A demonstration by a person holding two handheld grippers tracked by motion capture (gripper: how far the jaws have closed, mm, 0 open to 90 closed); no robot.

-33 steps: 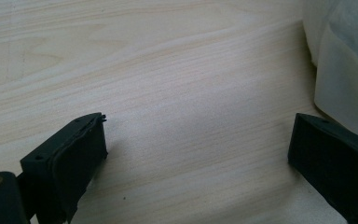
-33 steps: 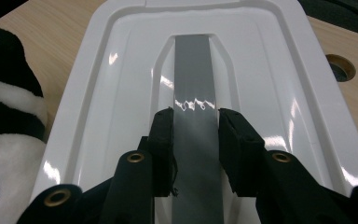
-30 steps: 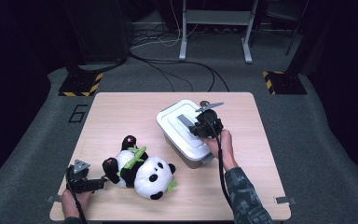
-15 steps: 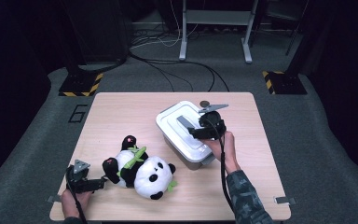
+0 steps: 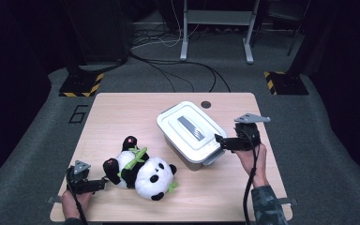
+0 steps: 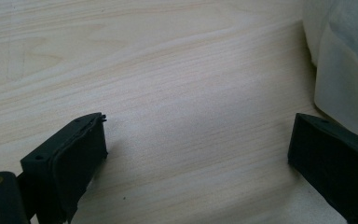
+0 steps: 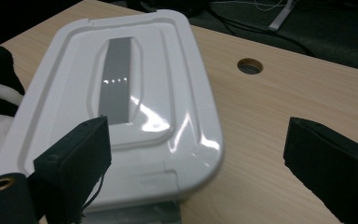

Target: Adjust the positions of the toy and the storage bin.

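Observation:
A white lidded box point(image 5: 190, 131) with a grey strip on its lid stands in the middle of the wooden table point(image 5: 122, 112). My right gripper point(image 5: 219, 142) sits just off the box's right corner and points left at it. Its jaws have just been opening, and in the right gripper view they point(image 7: 196, 154) stand wide with the lid point(image 7: 121, 107) ahead and no pad pressing on it. A panda plush point(image 5: 140, 171) lies on its back at the front left. My left gripper point(image 5: 104, 183) rests beside the plush's leg, open point(image 6: 198, 140) over bare wood.
A round cable hole point(image 5: 206, 104) lies in the table behind the box. Beyond the table's far edge are cables on the floor, a metal stand point(image 5: 215, 28) and striped weights point(image 5: 79, 86). A blurred white shape point(image 6: 345, 79) shows at the right edge of the left gripper view.
My right gripper has come off the box lid and moved right and toward the person, its jaws opening. The left gripper, plush and box have stayed put.

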